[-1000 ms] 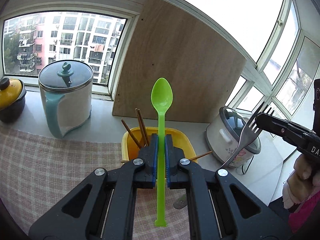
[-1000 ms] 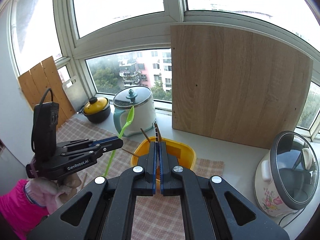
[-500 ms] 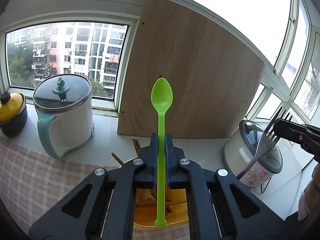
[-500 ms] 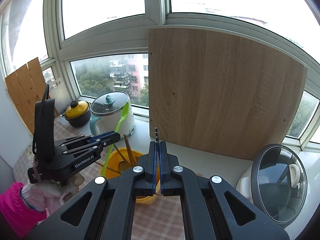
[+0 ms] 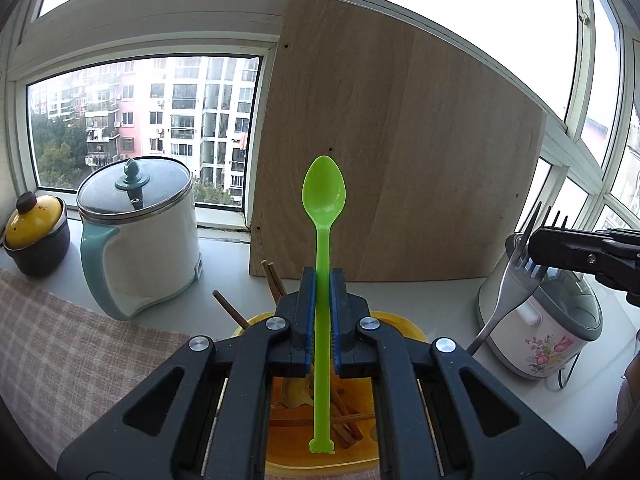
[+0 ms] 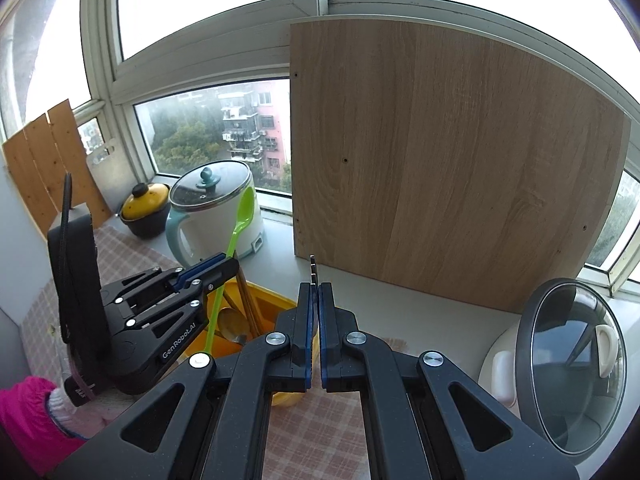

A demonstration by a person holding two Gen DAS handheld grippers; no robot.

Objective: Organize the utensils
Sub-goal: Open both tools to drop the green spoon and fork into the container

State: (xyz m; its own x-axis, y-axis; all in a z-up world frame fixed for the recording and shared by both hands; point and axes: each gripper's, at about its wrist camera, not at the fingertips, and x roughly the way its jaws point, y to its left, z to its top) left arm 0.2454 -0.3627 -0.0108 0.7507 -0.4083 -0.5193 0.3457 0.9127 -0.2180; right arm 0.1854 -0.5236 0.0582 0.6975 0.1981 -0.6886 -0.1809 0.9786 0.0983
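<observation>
Left gripper [image 5: 323, 280], jaws clamped on the stem of a green spoon [image 5: 323, 200], poised over a yellow utensil bin [image 6: 276, 300]. Spoon's long axis runs upright along the fingers, bowl uppermost, handle tip [image 5: 322, 446] pointing down into the bin's mouth. Bin already holds brown chopsticks [image 5: 272, 280] leaning against its wall and a darker spoon lying at the bottom. Right gripper [image 6: 314, 296], jaws pressed on a metal fork [image 5: 516, 276], held to the right of the bin, in front of a floral rice cooker [image 5: 540, 340]; fork tines upward, handle sloping down and leftward toward the bin. From the right wrist view only the fork's thin edge shows above the pads.

Judged relation for the coming move: the green spoon lies directly above the bin with its axis near vertical, so the left hand is the nearer one; a straight descent and release would seat it handle-first. Likely hazard: handle tip catching on the crossed chopsticks inside.
</observation>
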